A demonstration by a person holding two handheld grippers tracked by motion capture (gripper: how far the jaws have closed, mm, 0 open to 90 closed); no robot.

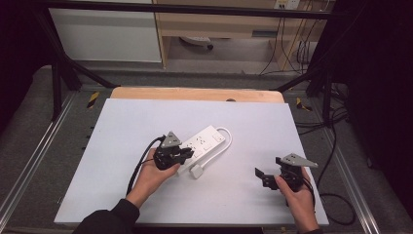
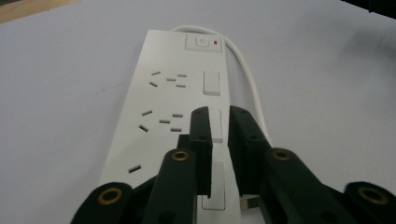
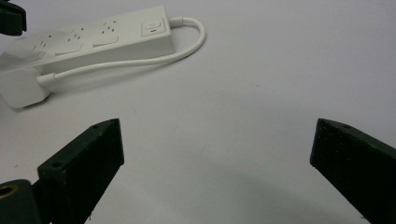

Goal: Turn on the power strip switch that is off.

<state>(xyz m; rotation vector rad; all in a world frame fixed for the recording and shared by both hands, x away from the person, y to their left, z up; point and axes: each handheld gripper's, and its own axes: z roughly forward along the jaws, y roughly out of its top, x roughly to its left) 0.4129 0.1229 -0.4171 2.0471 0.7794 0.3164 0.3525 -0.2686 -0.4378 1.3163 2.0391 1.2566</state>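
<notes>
My left tongs [image 2: 219,135] hang low over the near end of the white power strip [image 2: 175,102], their jaws drawn nearly together with a slim gap between them, clamped on nothing that I can see. The left gripper view gives me the strip's top close up: socket slots, a row of small rocker switches, and at the far end the main button [image 2: 201,42] with a red lamp beside it. Under my jaws the nearest switch is half hidden.

From the high view, my left tongs [image 1: 187,153] sit at the strip [image 1: 207,139], mid-desk [image 1: 122,126], while my right tongs [image 1: 265,175] hover well apart, jaws wide and empty.

The right gripper view shows the strip's side, its looping cord [image 3: 187,49] and the white plug [image 3: 21,88] lying beside it.
</notes>
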